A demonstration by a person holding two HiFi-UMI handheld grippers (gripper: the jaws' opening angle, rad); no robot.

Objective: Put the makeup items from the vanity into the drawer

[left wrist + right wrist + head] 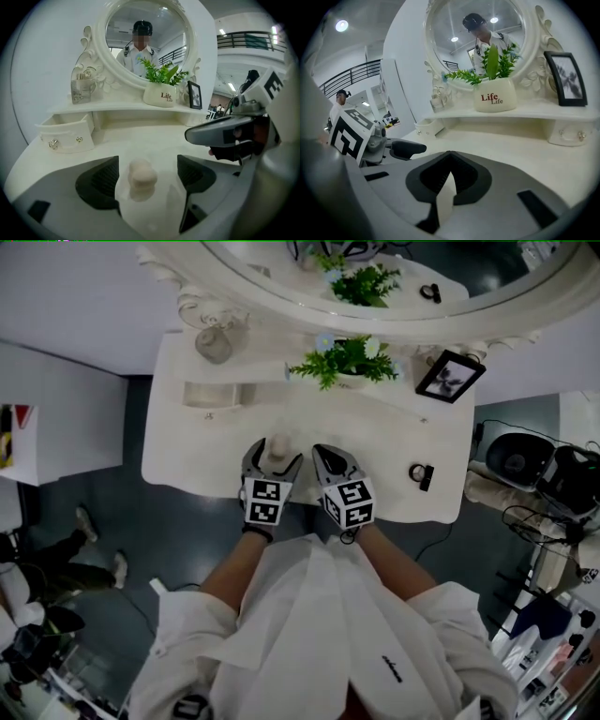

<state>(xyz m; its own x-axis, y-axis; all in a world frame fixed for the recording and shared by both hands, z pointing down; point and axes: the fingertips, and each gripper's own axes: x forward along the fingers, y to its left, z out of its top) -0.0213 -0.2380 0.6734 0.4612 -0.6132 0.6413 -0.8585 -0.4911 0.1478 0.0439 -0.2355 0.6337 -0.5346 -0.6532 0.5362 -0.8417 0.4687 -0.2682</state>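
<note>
The person's white shirt (328, 634) fills the foreground. Past it, the left gripper (275, 457) holds its jaws apart around 1 beige makeup sponge (279, 445), which stands upright on the vanity (394, 442) and touches neither jaw. Just beside it, the right gripper (326, 457) is closed on nothing. Behind stand 1 open drawer (216, 396), 1 potted plant (349, 358), 1 picture frame (450, 377) and 1 glass cup (214, 343).

Beige, rounded makeup sponge (142, 176), standing upright.
I see it near, ahead and right of the open white drawer (65, 133).
</note>
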